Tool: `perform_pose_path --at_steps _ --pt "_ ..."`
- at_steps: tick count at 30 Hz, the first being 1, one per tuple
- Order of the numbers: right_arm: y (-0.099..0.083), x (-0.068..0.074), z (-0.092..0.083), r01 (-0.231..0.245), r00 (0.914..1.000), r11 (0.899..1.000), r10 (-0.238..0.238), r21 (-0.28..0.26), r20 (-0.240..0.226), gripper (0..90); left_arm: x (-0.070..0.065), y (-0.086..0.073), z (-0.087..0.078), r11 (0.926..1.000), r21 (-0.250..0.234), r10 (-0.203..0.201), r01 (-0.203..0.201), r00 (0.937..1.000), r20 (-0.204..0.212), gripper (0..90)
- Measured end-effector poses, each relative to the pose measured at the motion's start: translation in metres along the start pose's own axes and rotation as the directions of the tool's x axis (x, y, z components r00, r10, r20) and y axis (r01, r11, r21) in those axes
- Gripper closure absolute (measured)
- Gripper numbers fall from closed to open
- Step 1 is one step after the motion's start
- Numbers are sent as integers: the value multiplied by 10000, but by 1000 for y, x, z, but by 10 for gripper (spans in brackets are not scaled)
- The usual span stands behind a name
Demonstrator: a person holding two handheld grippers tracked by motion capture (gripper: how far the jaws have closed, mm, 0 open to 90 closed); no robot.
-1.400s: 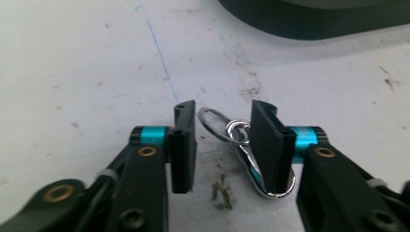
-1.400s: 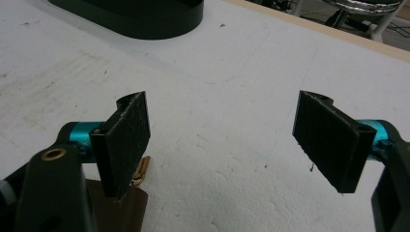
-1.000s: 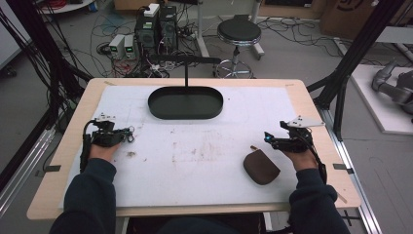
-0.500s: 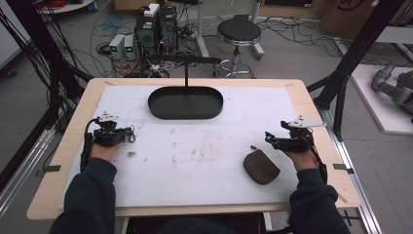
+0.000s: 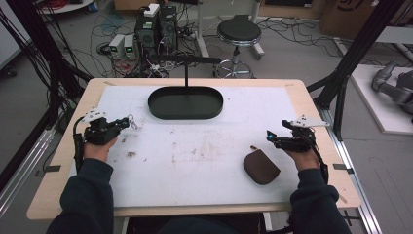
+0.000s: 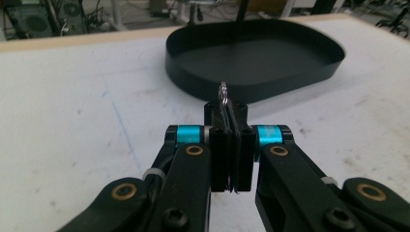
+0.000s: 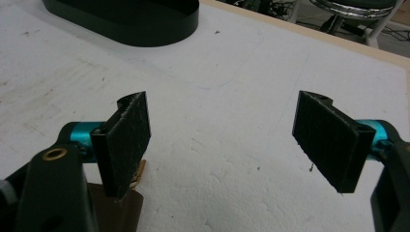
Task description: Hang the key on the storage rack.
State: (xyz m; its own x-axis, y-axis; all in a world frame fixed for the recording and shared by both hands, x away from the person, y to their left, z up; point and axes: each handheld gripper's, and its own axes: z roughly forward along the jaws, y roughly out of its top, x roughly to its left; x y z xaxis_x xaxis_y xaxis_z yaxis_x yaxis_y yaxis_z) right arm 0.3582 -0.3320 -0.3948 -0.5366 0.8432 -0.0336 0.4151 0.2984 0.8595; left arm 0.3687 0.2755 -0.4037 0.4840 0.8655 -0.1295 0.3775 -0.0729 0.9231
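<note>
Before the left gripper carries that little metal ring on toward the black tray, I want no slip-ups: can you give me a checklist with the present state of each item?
1. Left gripper shut on the metal ring: ok, the ring pokes out above the pressed pads.
2. Ring clear of the white table cover: ok, it hangs at the jaw tips in the high view.
3. Black tray empty and ready: ok.
4. Path from ring to tray free: ok, bare cover lies between them.
5. Right gripper out of the way: ok, open, at the far side beside the brown pouch.
6. How firmly the ring is held: cannot tell.
</note>
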Motion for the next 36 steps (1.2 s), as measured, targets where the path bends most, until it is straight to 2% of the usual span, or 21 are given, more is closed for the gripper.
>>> perform_pose_path --at_steps 4,10,15,19,20,24,27,28,31,34,36 --pt "0 -4 0 -88 10000 9999 89 -126 43 216 -11 20 -4 9966 -675 495 -477 9985 247 881" --pt "1 -4 1 -90 10000 9999 89 -127 -23 216 -15 51 6 9905 -1220 709 -636 9959 569 881" --pt "2 -5 1 -94 9999 9998 94 -187 -49 216 -12 84 25 9880 -1169 1108 -1007 9903 836 881" --pt "2 -5 1 -112 9999 9998 111 -193 -58 215 -6 106 42 9862 -1260 1210 -1072 9869 1067 881" --pt "2 -5 1 -138 9999 9997 137 -220 -48 216 -5 111 48 9871 -1145 1238 -1115 9865 1067 881" --pt "2 -6 0 -211 9998 9995 210 -215 -68 215 0 125 70 9857 -1237 1290 -1140 9843 1205 881" --pt "2 -6 1 -166 9998 9995 163 -251 -95 216 5 133 83 9867 -1231 1214 -1064 9852 1211 880" --pt "2 -6 1 -166 9998 9995 163 -251 -95 216 7 135 87 9875 -1257 1109 -946 9853 1303 880" --pt "2 -6 1 -152 9998 9996 150 -252 -97 215 11 138 98 9895 -1066 1113 -971 9844 1360 880" --pt "2 -7 0 -206 9998 9995 204 -258 -86 215 13 140 107 9900 -1155 960 -806 9862 1347 880" --pt "1 -7 -1 -276 9996 9992 274 -278 -87 216 14 140 113 9915 -1046 910 -773 9869 1332 880"
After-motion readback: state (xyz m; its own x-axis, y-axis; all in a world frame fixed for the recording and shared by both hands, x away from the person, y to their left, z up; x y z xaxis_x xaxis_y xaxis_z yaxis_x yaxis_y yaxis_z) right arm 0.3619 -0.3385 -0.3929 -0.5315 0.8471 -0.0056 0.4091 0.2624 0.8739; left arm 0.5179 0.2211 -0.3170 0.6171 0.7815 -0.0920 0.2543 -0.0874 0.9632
